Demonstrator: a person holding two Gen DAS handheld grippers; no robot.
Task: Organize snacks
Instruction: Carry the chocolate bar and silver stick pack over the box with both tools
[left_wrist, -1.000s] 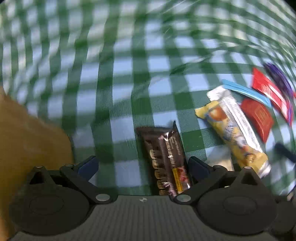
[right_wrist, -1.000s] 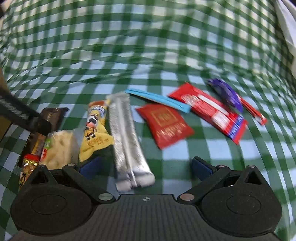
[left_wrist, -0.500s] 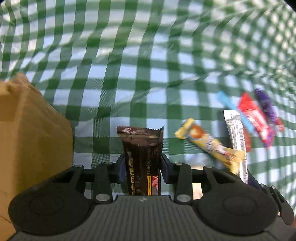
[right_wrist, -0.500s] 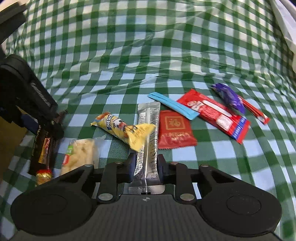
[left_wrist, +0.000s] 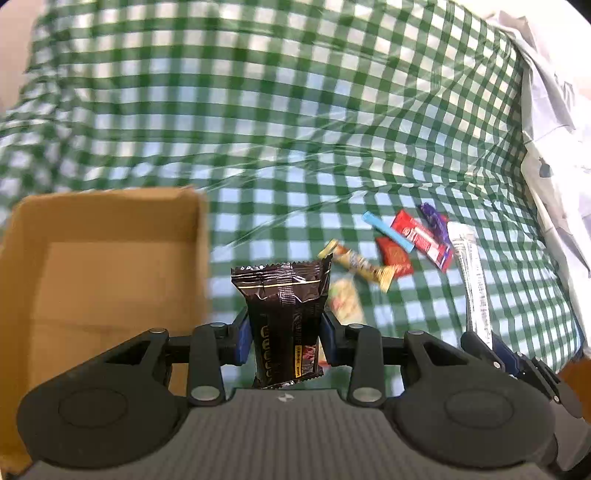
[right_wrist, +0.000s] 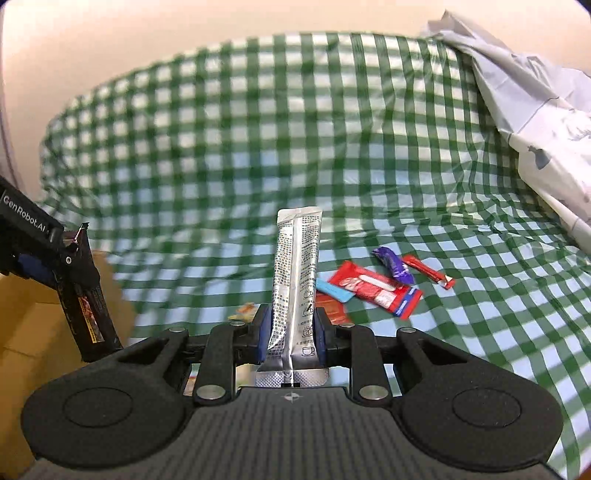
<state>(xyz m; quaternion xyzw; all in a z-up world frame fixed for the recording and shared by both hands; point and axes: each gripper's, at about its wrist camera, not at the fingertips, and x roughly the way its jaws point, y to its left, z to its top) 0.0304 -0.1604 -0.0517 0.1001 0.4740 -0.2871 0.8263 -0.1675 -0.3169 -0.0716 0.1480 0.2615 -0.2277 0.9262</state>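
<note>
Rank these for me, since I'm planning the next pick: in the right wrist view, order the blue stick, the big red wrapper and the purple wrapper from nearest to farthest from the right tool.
1. blue stick, just right of the right tool, partly behind the silver sachet it holds.
2. big red wrapper, farther right.
3. purple wrapper, beyond it, farthest.

White lettering reading "GenRobot.AI" is showing on the black body of the left hand-held gripper (right_wrist: 70, 258) at the frame's left edge. Dense small print is running down the silver sachet (right_wrist: 297, 280), too fine to read, above small cup icons.
</note>
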